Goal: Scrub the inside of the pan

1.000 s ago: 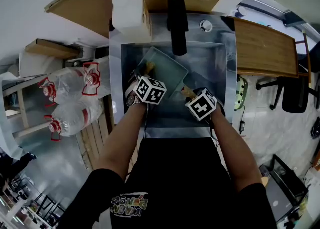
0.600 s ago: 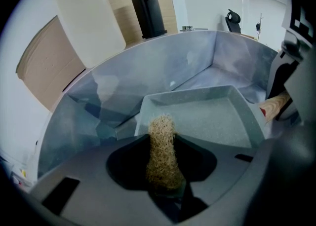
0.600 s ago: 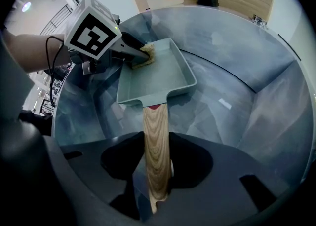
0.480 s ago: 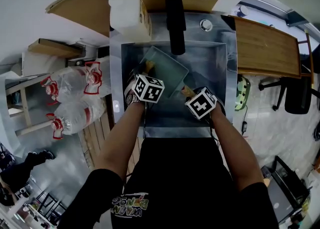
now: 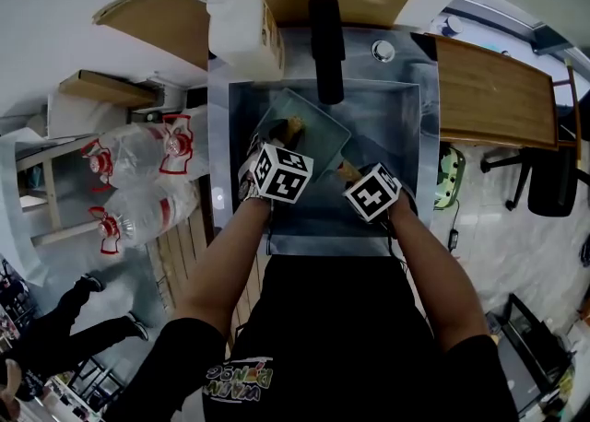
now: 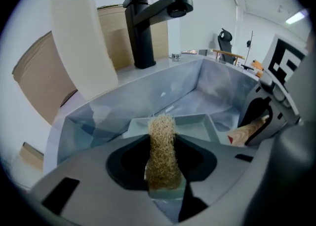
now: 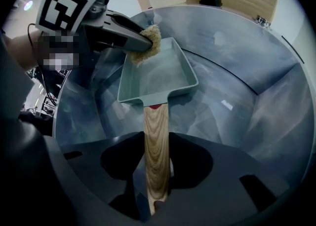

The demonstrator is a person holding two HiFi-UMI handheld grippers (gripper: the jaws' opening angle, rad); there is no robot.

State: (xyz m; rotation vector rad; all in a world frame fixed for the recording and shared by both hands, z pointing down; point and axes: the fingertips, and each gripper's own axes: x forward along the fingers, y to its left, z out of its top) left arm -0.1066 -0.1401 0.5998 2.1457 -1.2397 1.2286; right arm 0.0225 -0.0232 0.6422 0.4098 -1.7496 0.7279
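Observation:
A pale green rectangular pan (image 7: 157, 76) with a wooden handle (image 7: 156, 151) is held over the steel sink (image 5: 406, 125). My right gripper (image 7: 157, 180) is shut on the wooden handle, which runs straight between its jaws. My left gripper (image 6: 163, 170) is shut on a tan fibrous scrubber (image 6: 162, 151). In the right gripper view the scrubber (image 7: 147, 42) rests at the pan's far left corner, against the rim. From the head view the pan (image 5: 304, 130) lies tilted in the basin, with the left gripper (image 5: 277, 167) at its left side and the right gripper (image 5: 369, 192) at its lower right.
A black faucet (image 5: 325, 38) hangs over the back of the sink. A white jug (image 5: 241, 29) stands on the counter at back left. Wooden worktop (image 5: 484, 88) lies to the right. Large water bottles (image 5: 138, 181) lie on the floor at left.
The left gripper has shifted slightly right and forward, carrying the scrubber farther up into the pan. The right gripper and pan handle stay in place.

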